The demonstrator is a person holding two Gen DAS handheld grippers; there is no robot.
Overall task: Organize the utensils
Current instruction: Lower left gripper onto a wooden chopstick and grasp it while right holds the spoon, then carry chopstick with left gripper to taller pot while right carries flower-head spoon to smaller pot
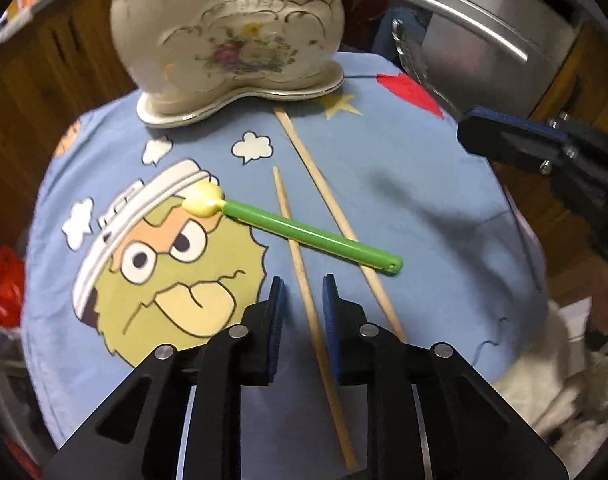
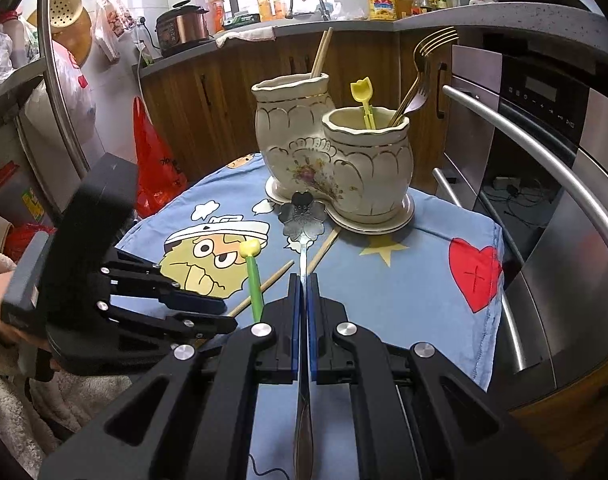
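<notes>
A cream two-pot ceramic holder (image 1: 232, 40) (image 2: 331, 168) stands at the far side of the blue cloth, with chopsticks, forks and a yellow pick in it. Two wooden chopsticks (image 1: 284, 200) (image 1: 315, 172) lie on the cloth, and a green stick with a yellow head (image 1: 304, 236) (image 2: 256, 288) lies across them. My left gripper (image 1: 304, 280) (image 2: 228, 314) points down over the nearer chopstick, which runs between its pads with a gap on each side. My right gripper (image 2: 304, 278) (image 1: 469, 126) is shut on the handle of a metal spoon (image 2: 302, 216) with a flower-shaped bowl, held above the cloth in front of the holder.
The blue cartoon cloth (image 2: 423, 280) covers a small table. A steel oven with long handles (image 2: 543, 152) stands close on the right. A red bag (image 2: 156, 168) hangs behind on the left. A hand in a fluffy sleeve (image 2: 0, 300) holds the left gripper.
</notes>
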